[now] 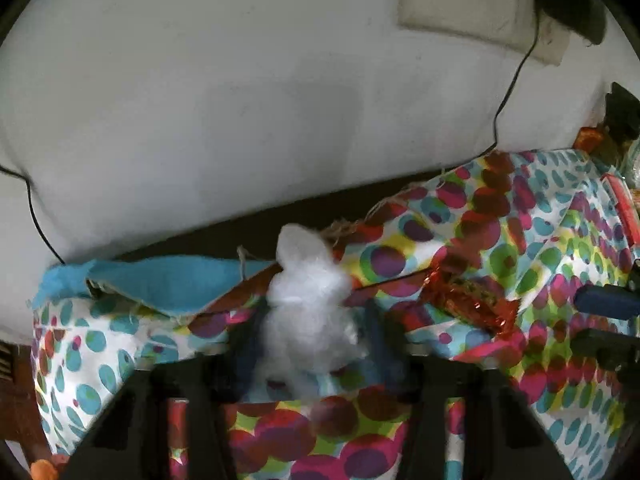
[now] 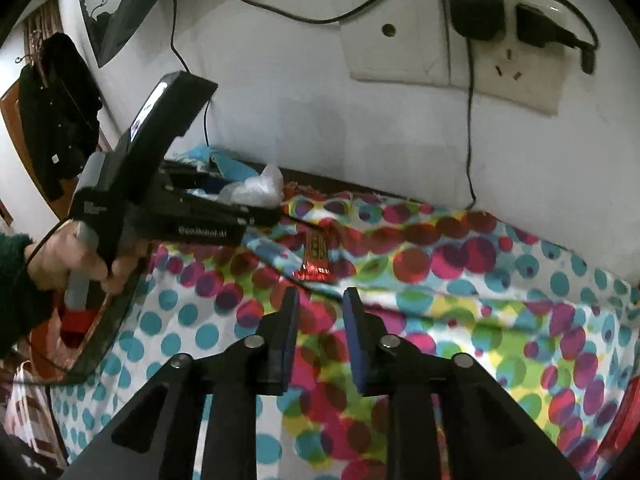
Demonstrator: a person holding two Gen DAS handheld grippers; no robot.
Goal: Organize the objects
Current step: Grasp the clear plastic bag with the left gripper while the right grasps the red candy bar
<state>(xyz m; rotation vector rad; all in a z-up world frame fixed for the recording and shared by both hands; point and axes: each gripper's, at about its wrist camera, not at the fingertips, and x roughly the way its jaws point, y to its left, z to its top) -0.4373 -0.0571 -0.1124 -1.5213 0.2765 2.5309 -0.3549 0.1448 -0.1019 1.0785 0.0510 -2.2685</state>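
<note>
My left gripper (image 1: 316,320) is shut on a white cotton wad (image 1: 308,300) and holds it above the dotted cloth, near the table's far edge. The wad also shows in the right wrist view (image 2: 256,190) at the tips of the left gripper (image 2: 264,210). A red foil snack bar (image 1: 468,300) lies on the cloth to the right of the wad; it also shows in the right wrist view (image 2: 314,258). My right gripper (image 2: 322,300) is open and empty, just short of the bar. Its fingers (image 1: 608,304) show at the right edge of the left wrist view.
A colourful dotted cloth (image 2: 480,320) covers the table. A blue felt piece (image 1: 168,284) lies at the cloth's far left edge. A white wall (image 1: 200,100) with sockets (image 2: 516,72) and cables stands close behind. Red and orange items (image 1: 620,204) lie at far right.
</note>
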